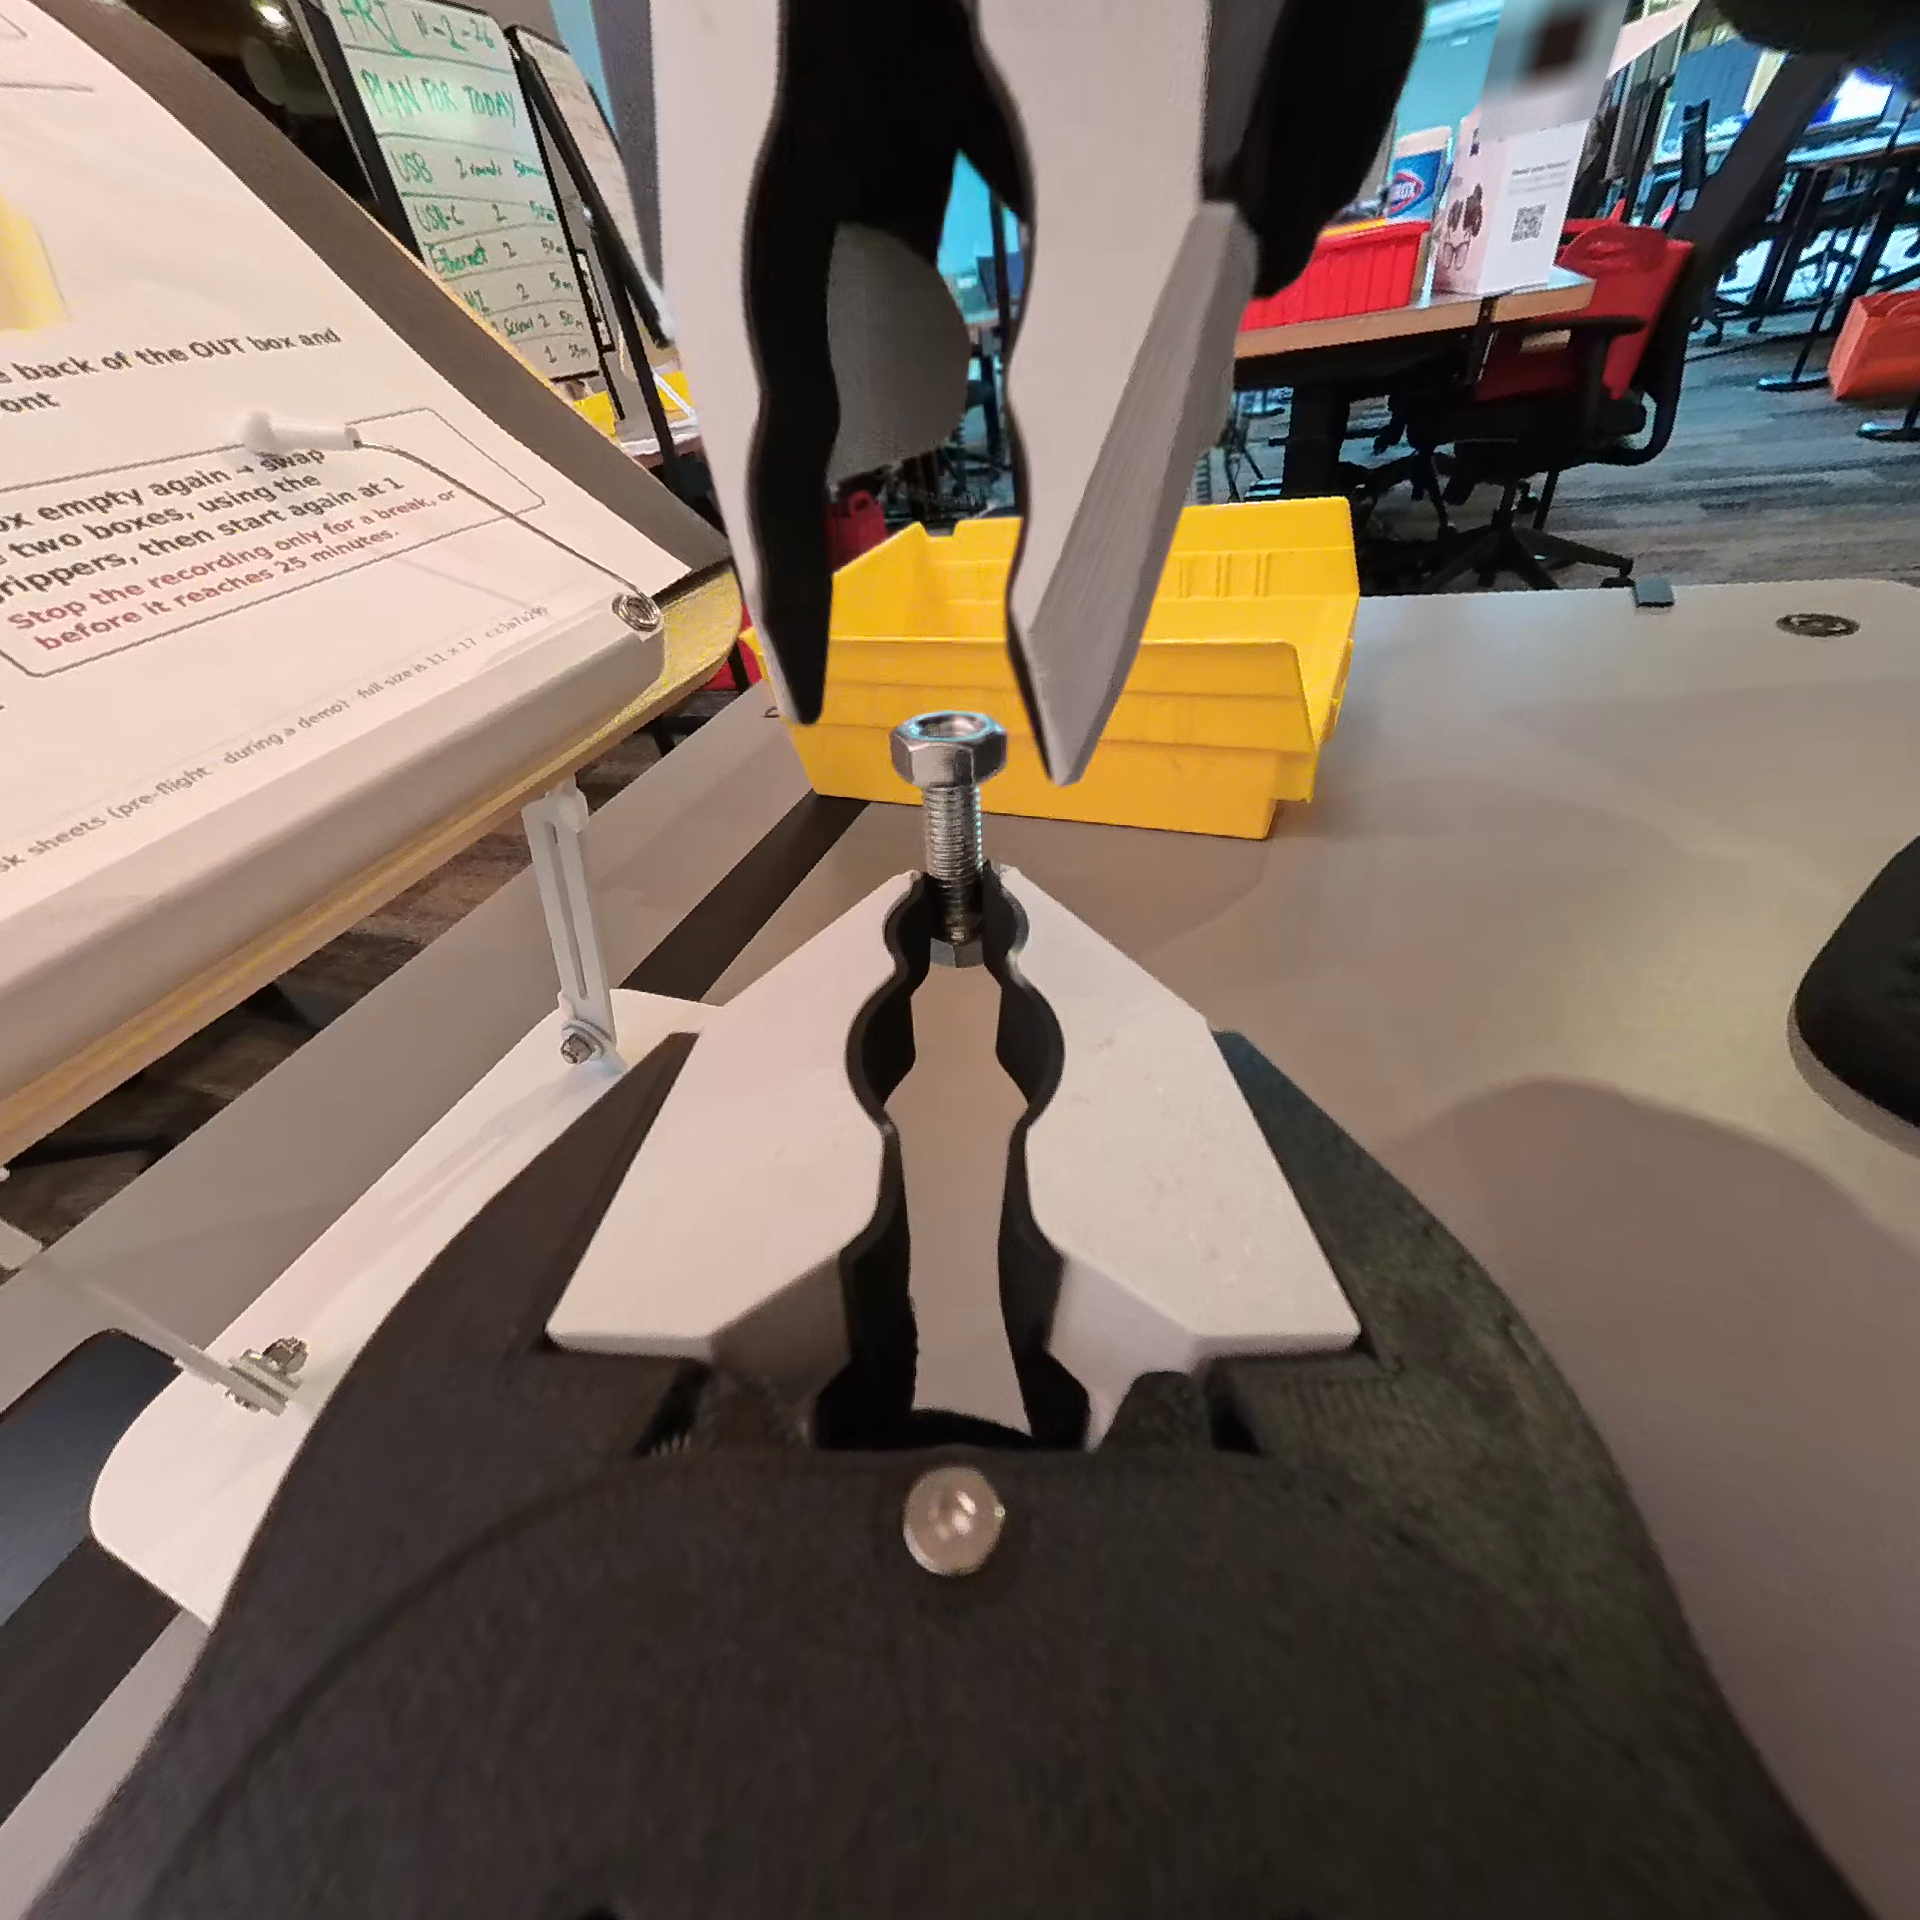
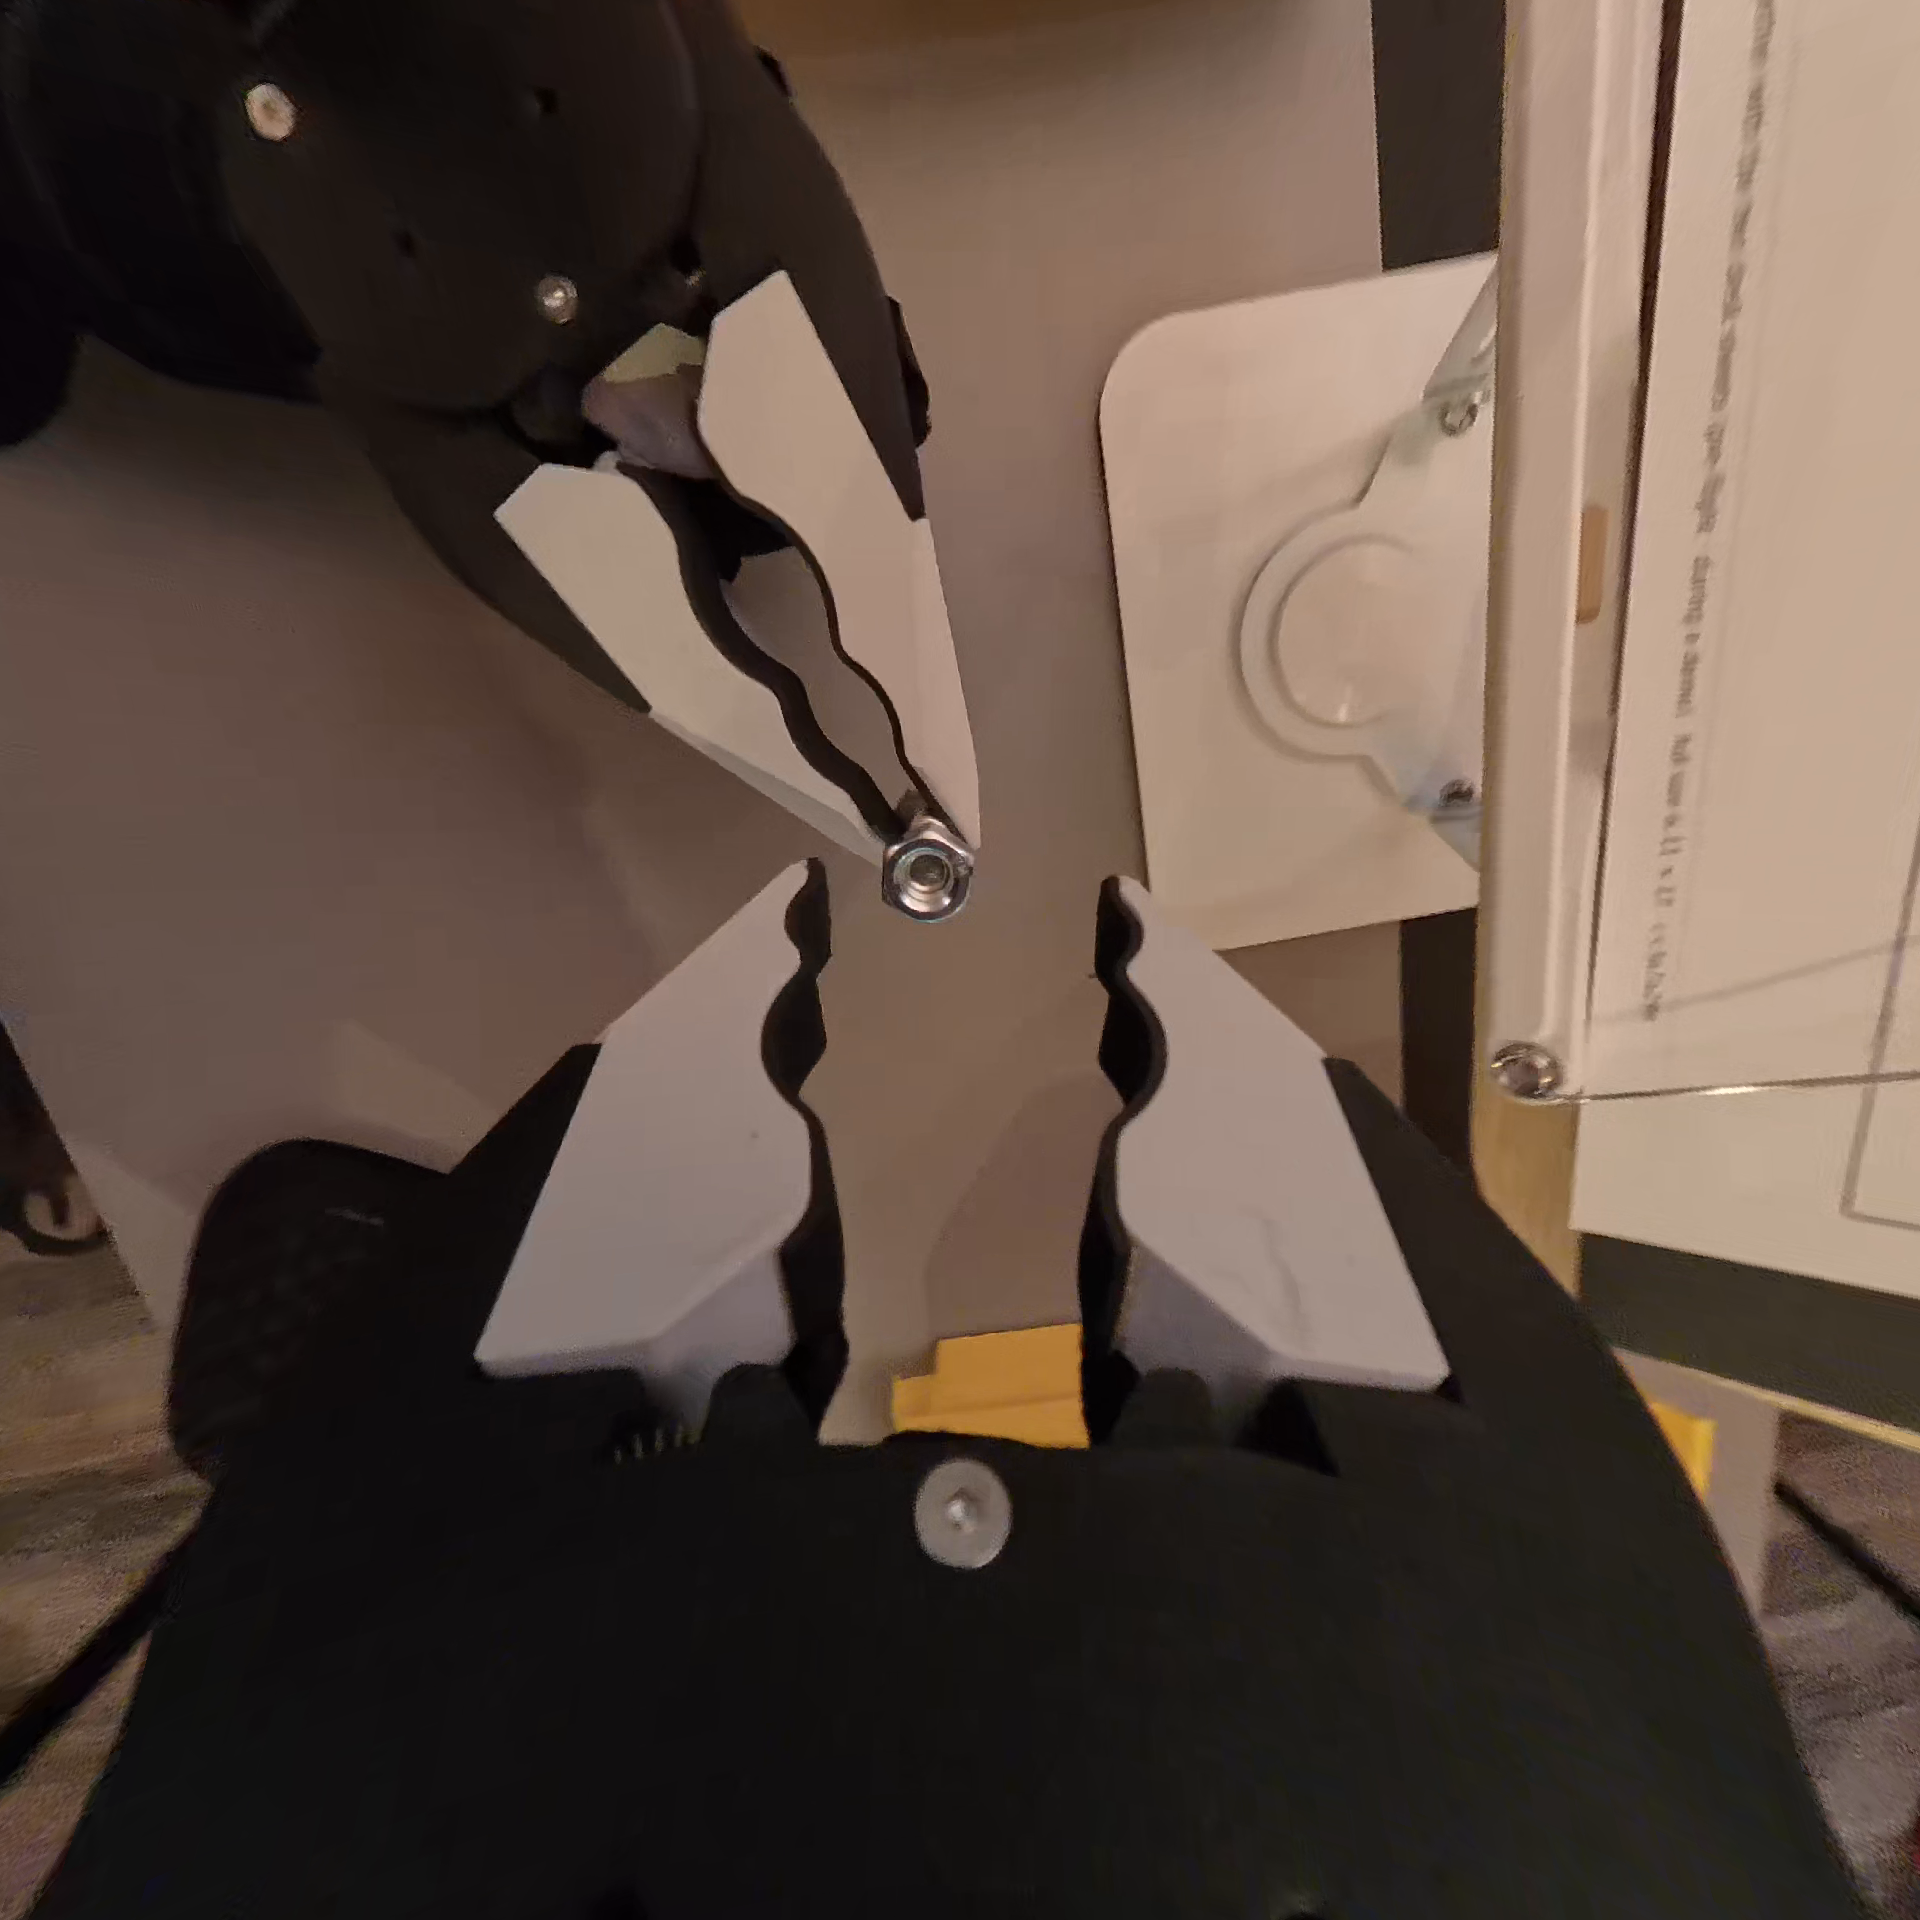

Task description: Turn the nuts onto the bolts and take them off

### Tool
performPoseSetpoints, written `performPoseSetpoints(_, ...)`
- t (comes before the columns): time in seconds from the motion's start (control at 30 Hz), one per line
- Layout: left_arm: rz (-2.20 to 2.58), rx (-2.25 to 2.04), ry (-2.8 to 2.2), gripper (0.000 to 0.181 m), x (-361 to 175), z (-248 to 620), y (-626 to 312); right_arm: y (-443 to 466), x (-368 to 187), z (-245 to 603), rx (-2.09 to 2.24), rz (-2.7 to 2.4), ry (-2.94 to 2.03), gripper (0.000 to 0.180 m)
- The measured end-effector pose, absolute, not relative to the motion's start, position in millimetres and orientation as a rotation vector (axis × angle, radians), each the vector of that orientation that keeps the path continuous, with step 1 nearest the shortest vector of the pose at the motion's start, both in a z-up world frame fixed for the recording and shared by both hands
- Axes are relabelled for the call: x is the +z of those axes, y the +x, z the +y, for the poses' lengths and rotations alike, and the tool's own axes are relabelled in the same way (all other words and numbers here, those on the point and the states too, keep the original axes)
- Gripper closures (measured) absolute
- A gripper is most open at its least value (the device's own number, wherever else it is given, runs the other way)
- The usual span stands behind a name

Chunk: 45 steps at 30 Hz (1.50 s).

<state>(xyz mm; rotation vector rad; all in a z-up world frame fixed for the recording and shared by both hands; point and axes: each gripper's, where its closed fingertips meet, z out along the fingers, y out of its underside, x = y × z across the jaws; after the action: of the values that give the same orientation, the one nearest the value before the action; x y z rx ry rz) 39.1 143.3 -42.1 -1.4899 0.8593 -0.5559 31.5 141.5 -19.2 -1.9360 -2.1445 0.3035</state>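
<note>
Our left gripper was clamped narrow on a silver bolt, pinching it near its head at the very tips of the white fingers so that the threaded shank stood upright beyond them. At the far, upper end of that shank sat a hex nut, its bore facing upward. Our right gripper came down from above in the left wrist view with its jaws spread wide, one tip on either side of the nut and neither touching it. From the right wrist view we looked straight down the bolt's axis: the nut lay just ahead of our open right gripper, nearer its left finger than the other, with the left gripper reaching in from the upper left. Both tools hung over a grey tabletop. Beyond the left gripper's tips a yellow bin rested on the table, and to its left a white instruction board leaned on a bracket.
</note>
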Motion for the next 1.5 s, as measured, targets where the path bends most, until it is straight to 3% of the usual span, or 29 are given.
performPoseSetpoints(0.23,0.862,-0.579,-1.475,0.173,-39.6,141.1,40.6,30.5,-8.3,140.7,0.145,-2.466,-1.263,0.14)
performPoseSetpoints(0.43,0.871,-0.579,-1.468,0.173,-38.9,139.6,42.7,31.9,-14.7,131.2,0.1,-2.592,-1.06,0.165)
performPoseSetpoints(0.57,0.875,-0.571,-1.471,0.173,-40.8,139.9,43.4,33.8,-17.0,130.9,0.127,-2.589,-1.136,0.165)
performPoseSetpoints(0.73,0.861,-0.549,-1.49,0.173,-43.3,143.5,40.8,32.2,-20.0,137.3,0.254,-2.325,-1.75,0.165)
performPoseSetpoints(0.87,0.865,-0.545,-1.503,0.173,-47.6,144.6,40.6,30.8,-22.6,136.6,0.323,-2.138,-2.01,0.154)
performPoseSetpoints(1.07,0.859,-0.559,-1.484,0.173,-42.3,143.0,40.3,29.3,-8.3,139.5,0.269,-2.326,-1.638,0.136)
performPoseSetpoints(1.23,0.869,-0.577,-1.47,0.173,-41.0,140.3,43.4,35.0,-11.1,134.1,0.144,-2.551,-1.168,0.144)
performPoseSetpoints(1.37,0.875,-0.58,-1.462,0.173,-40.1,138.8,44.7,34.7,-15.3,129.9,0.128,-2.605,-1.069,0.164)
performPoseSetpoints(1.5,0.881,-0.573,-1.465,0.173,-41.2,138.7,45.2,35.7,-18.4,129.3,0.146,-2.611,-1.118,0.165)
